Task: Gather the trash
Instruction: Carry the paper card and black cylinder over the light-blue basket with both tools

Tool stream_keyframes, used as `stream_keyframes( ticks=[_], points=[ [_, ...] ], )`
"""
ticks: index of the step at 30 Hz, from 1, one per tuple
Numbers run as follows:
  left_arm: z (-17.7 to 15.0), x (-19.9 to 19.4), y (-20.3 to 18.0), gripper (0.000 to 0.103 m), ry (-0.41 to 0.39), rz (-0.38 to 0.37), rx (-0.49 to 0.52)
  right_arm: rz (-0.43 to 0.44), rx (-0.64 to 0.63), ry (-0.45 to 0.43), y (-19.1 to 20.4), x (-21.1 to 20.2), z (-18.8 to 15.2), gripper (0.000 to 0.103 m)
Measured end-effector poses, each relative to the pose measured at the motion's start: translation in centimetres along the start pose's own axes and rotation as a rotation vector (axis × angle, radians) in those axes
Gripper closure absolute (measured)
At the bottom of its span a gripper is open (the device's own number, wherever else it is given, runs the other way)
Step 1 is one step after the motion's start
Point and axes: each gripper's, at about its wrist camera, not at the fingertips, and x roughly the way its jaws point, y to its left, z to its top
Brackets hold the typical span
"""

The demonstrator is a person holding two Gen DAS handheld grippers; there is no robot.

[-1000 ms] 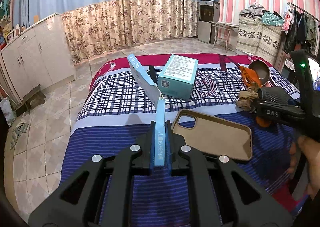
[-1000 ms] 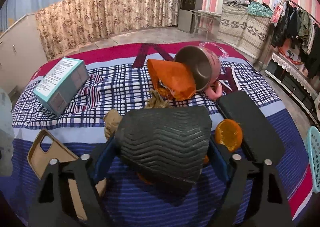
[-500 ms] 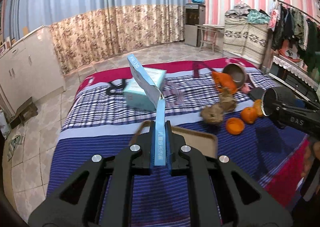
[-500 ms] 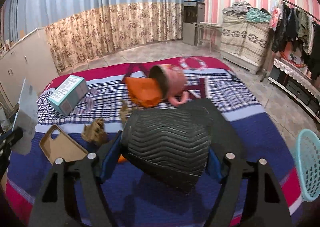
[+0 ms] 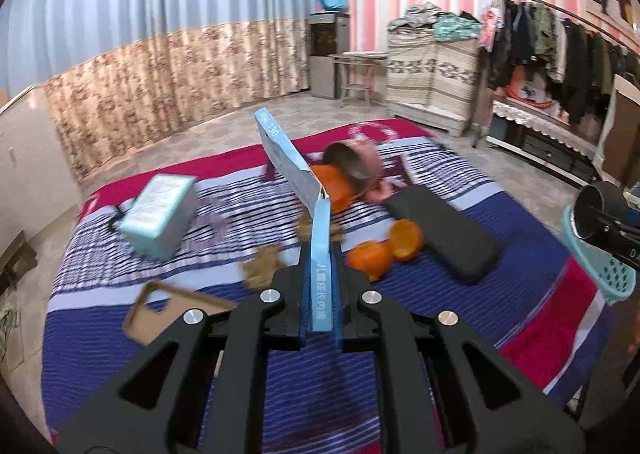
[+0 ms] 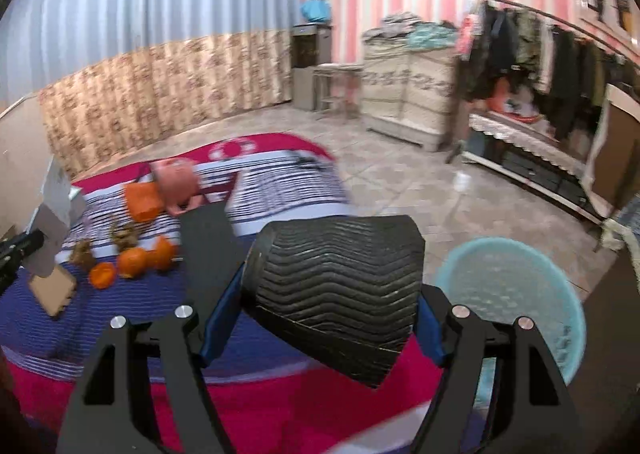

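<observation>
My left gripper (image 5: 320, 290) is shut on a flattened light-blue carton (image 5: 296, 178) that stands up above the bed. My right gripper (image 6: 332, 302) is shut on a black ribbed paper cup (image 6: 336, 290), held past the bed's right edge, left of a teal trash basket (image 6: 520, 294) on the floor. The basket also shows at the right edge of the left wrist view (image 5: 600, 266). Orange peels (image 5: 380, 250) and crumpled brown paper (image 5: 264, 266) lie on the striped bedspread (image 5: 520, 294). An orange wrapper (image 6: 142, 200) lies by a tipped pink mug (image 6: 176, 184).
A teal box (image 5: 160, 210), a tan phone case (image 5: 168, 310) and a black flat case (image 5: 444, 234) lie on the bed. A clothes rack (image 5: 560, 46) and low shelves stand at the right. A cabinet and curtains are at the back.
Both grippers have swung right with their loads. The right gripper has left the space over the bed and now has the teal basket close on its right. Grips are unchanged.
</observation>
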Motion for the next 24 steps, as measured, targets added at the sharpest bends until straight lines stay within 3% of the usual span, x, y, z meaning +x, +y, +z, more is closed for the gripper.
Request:
stream_keyframes(
  ticks=[8,17,24],
  points=[
    [1.8,0.9,-8.5,0.095,-0.029,-0.100,0.099,-0.139,0.145,-0.016,-12.0,0.1,-1.2,0.030],
    [3.0,2.2,-17.6,0.095,-0.017,-0.217,0.175,-0.194,0.223,0.004,-20.0,1.1,-1.7,0.030],
    [2.6,2.9,-25.4,0.095,-0.015,-0.304,0.277,-0.214,0.243,0.020,-23.4,2.1,-2.4,0.030]
  ],
)
